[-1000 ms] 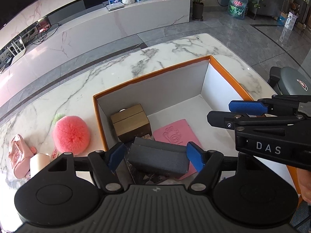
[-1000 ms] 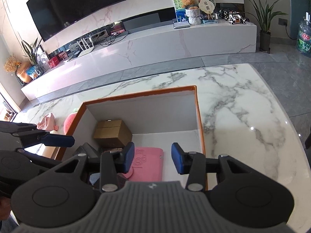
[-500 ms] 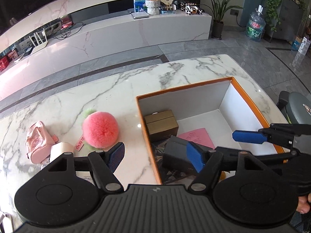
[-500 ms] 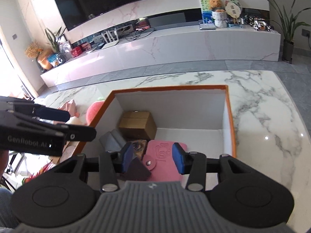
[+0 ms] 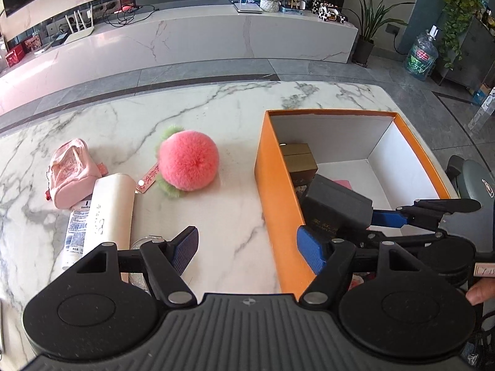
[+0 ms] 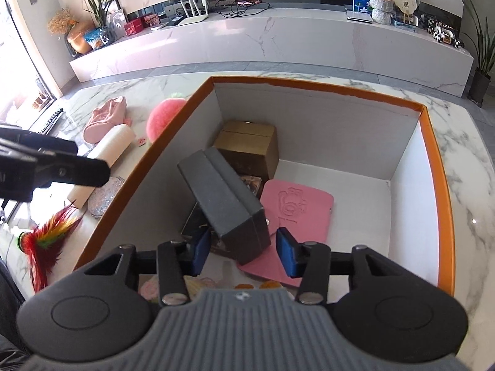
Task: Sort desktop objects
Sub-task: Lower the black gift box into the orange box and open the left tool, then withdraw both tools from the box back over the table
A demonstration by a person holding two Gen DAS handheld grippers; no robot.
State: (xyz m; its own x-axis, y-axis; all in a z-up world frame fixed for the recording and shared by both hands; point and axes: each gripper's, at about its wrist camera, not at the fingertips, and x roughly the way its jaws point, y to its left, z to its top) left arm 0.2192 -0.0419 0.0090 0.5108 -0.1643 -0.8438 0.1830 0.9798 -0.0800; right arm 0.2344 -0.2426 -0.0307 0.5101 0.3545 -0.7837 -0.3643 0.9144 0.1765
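On the bench [image 5: 216,216], the plush peach [image 5: 188,164] lies left of the orange box [image 5: 275,204]; soft and light, best pinched across its middle. The left claw [image 5: 247,247] gapes wide, empty. The right claw [image 6: 243,252], jaws just closing, straddles the stiff grey case [image 6: 225,204] inside the box without pressing it.

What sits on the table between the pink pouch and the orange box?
In the left wrist view, the fluffy pink peach plush lies between the pink pouch and the orange box; otherwise bare marble.
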